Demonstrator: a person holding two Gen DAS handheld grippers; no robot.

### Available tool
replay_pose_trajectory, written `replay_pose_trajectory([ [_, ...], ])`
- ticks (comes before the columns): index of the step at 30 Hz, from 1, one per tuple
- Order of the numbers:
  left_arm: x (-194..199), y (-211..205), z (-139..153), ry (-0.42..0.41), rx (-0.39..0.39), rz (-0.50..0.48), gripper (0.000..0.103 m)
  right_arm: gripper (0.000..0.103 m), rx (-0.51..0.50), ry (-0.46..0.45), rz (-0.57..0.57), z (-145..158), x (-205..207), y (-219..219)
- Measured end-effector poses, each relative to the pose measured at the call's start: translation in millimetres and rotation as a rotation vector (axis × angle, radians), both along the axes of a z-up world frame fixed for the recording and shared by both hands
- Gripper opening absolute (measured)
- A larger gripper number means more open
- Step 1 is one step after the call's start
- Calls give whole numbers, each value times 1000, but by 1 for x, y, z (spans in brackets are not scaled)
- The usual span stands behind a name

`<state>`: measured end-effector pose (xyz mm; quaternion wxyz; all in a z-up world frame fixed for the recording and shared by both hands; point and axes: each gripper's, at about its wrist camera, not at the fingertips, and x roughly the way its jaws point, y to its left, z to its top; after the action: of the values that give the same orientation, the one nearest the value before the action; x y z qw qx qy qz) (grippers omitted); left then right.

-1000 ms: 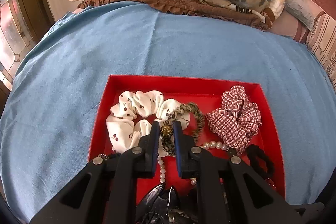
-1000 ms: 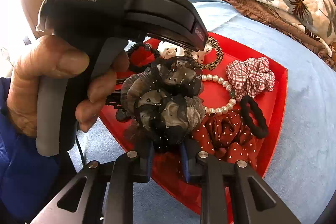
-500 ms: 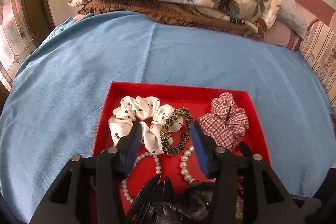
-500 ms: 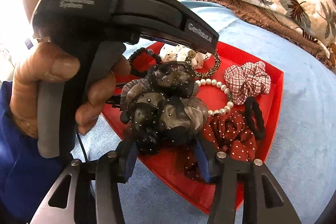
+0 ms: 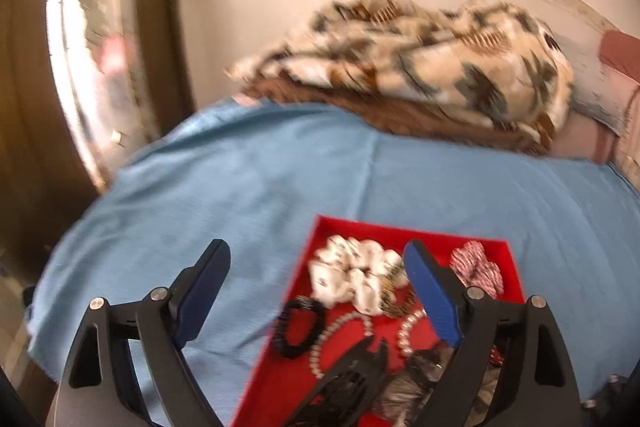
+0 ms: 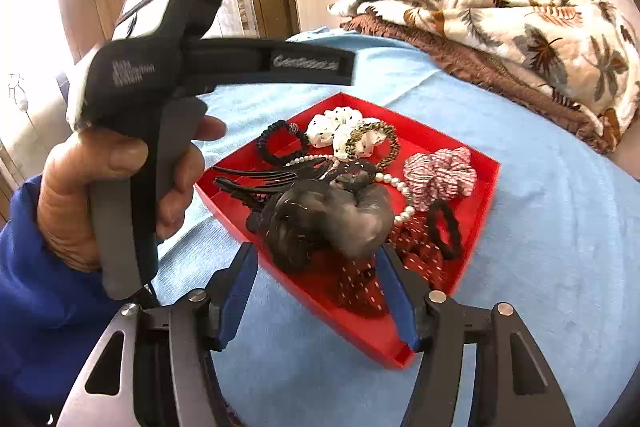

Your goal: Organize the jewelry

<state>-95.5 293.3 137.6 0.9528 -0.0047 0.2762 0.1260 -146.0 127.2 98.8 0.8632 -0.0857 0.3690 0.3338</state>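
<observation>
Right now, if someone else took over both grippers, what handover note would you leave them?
Left gripper: jaws opening, nothing between them, held above the blue cloth beside the red tray.
Right gripper: jaws opening, nothing pinched; the grey-black scrunchie lies loose in the tray just ahead.
In the tray: white dotted scrunchie, leopard hair tie, plaid scrunchie, pearl strand, black hair ties, dark red dotted scrunchie, black claw clip.
Done: everything visible sits in the tray.
Left: pieces overlap; tidy if wanted.

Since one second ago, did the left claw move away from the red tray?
Yes. The left claw rose and drew back from the red tray; jaws opening, holding nothing.
</observation>
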Motion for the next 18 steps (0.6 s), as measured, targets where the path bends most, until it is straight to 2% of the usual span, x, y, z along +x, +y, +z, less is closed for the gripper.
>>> replay_pose_trajectory([
  [2,-15,-2,7,-64,49,54,99,70,2,-14,-17,4,-7,-12],
  [4,-37,-9,15,-153,114,116,102,71,1,-20,-41,6,-11,-24],
  [6,-52,-14,20,-187,145,149,103,71,4,-20,-70,7,-14,-37],
  [8,-65,-18,25,-195,134,159,103,71,3,-16,-98,8,-15,-48],
  [14,-98,-24,31,-139,-12,159,103,71,6,-14,-192,9,-18,-78],
  [18,-115,-39,32,-109,-10,182,103,72,-2,-25,-250,10,-19,-92],
])
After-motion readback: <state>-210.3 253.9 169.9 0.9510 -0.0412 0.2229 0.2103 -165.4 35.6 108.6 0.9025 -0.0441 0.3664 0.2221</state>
